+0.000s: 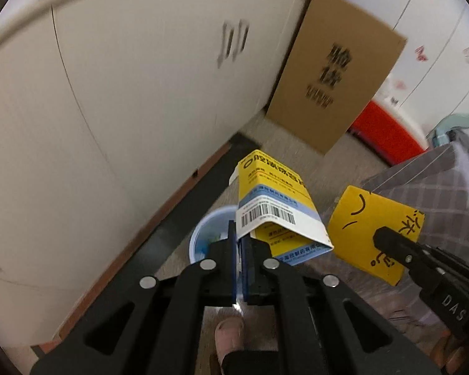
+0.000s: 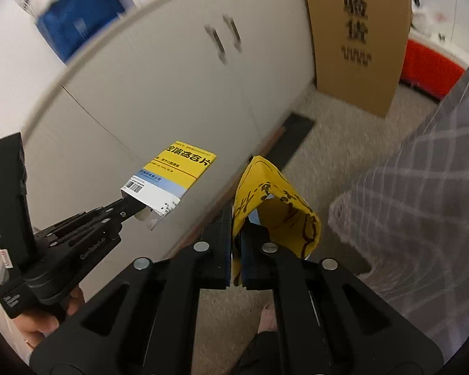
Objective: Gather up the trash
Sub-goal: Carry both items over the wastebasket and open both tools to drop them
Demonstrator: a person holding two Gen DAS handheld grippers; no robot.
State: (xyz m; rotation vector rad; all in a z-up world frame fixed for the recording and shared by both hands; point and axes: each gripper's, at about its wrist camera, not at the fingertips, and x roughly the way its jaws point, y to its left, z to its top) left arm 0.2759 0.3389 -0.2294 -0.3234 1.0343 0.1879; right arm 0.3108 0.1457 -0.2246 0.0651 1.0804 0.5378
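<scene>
My left gripper (image 1: 241, 243) is shut on the flap of a yellow, white and blue medicine box (image 1: 275, 200) and holds it in the air above the floor. The box also shows in the right wrist view (image 2: 168, 181), with the left gripper (image 2: 134, 207) clamped on its end. My right gripper (image 2: 236, 234) is shut on a yellow paper wrapper with black drawings (image 2: 284, 206). In the left wrist view the wrapper (image 1: 375, 231) hangs from the right gripper (image 1: 387, 237). A blue-and-white round tub (image 1: 209, 231) sits on the floor below the left gripper.
White cabinet doors (image 1: 125, 109) fill the left. A tall cardboard box (image 1: 334, 72) stands on the beige carpet (image 2: 328, 143), with a red box (image 1: 387, 131) behind it. A dark strip (image 2: 294, 137) runs along the cabinet base. A grey checked cloth (image 2: 422, 203) is at right.
</scene>
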